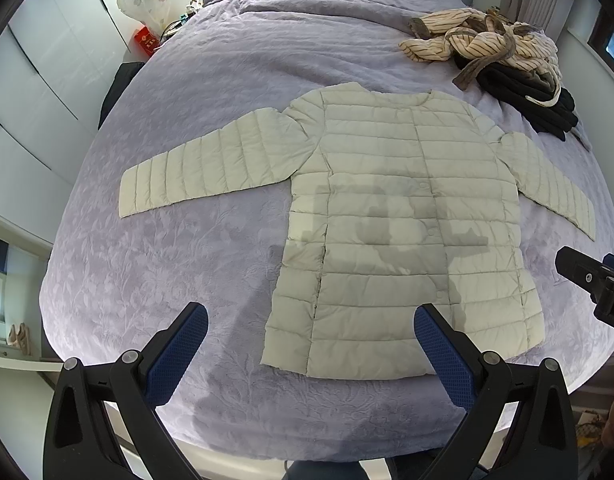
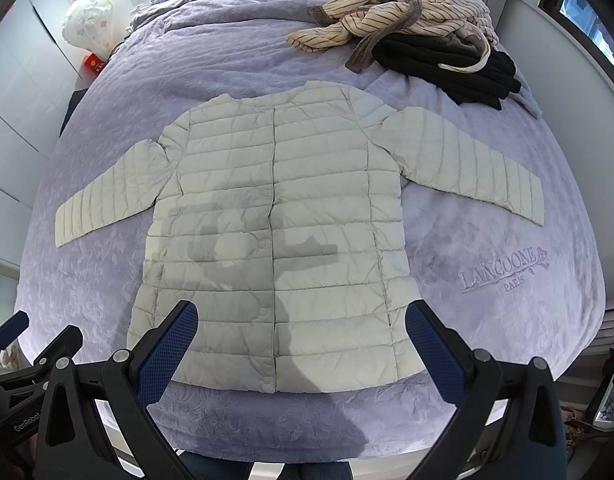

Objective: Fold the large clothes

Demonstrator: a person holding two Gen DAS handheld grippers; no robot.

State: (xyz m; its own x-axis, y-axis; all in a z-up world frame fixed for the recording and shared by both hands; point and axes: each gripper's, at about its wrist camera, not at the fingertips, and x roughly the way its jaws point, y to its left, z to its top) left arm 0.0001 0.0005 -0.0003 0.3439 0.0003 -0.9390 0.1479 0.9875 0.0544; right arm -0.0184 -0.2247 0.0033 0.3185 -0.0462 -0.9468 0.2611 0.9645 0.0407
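Left gripper (image 1: 311,328): jaws wide apart, holding nothing, above the hem's left corner.
Right gripper (image 2: 301,330): likewise spread and empty, over the hem.
Hidden: gripper bodies cut off at the frame bottom.
Jacket (image 2: 275,216): flat, buttoned, sleeves out.
Bed (image 2: 487,280): lilac cover; clothes pile (image 2: 419,36) beyond the collar.

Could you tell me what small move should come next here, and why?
Probably lower the left gripper toward the jacket's left sleeve. The jacket lies flat and buttoned on the bedspread, sleeves spread, and both grippers hover open, the right gripper holding nothing either.
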